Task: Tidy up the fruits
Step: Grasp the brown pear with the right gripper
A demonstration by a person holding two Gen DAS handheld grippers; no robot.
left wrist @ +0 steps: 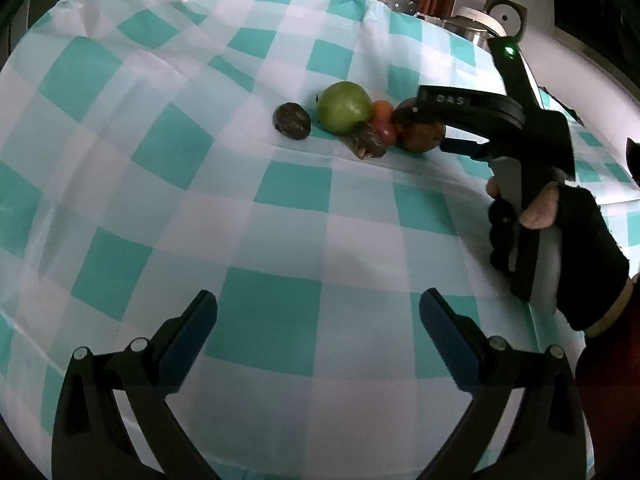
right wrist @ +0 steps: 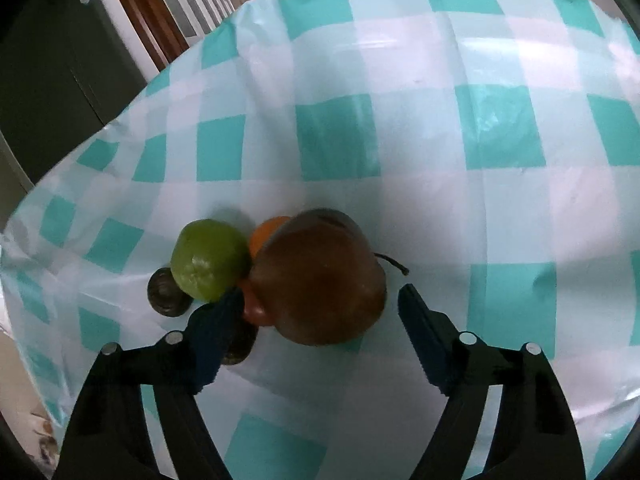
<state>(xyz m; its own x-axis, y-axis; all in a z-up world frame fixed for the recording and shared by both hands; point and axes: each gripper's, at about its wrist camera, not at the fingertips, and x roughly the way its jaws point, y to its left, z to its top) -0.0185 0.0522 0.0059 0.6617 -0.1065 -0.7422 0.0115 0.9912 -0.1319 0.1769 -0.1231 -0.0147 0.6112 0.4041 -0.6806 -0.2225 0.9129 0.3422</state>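
Blue-padded fingers (left wrist: 444,328) of the left gripper (left wrist: 318,312) fill the bottom of the left wrist view, spread wide apart with nothing between them but bare cloth (left wrist: 280,216), a teal and white check that covers the table. Well beyond them, near the middle of the cloth, the fruits lie bunched in a small pile: a green apple (left wrist: 344,107), a dark round fruit (left wrist: 292,121) just apart to its left, an orange fruit (left wrist: 383,109) and a small red one (left wrist: 385,130) tucked behind and beside the apple, a dark wrinkled piece (left wrist: 366,143) in front, and a large brown fruit (left wrist: 423,134) at the right end. From the right a gloved hand (left wrist: 560,236) holds the right gripper (right wrist: 318,300) over that end of the pile, its upper finger (left wrist: 460,102) lying across the top of the brown fruit. In the right wrist view the brown fruit (right wrist: 320,280) sits between the two fingers; the left pad (right wrist: 218,328) is close against the small red fruit (right wrist: 254,312) and in front of a dark fruit (right wrist: 240,346), while the right pad (right wrist: 420,328) stands clear of the brown fruit with cloth (right wrist: 440,140) showing in the gap. The jaws are parted and not pressing on the fruit. The apple (right wrist: 208,258) touches the brown fruit's left side, the orange one (right wrist: 266,234) peeks out behind, and the dark round fruit (right wrist: 166,294) lies at the far left. No bowl or tray shows on the cloth; a metal pot (left wrist: 472,26) stands past the table's far right edge.
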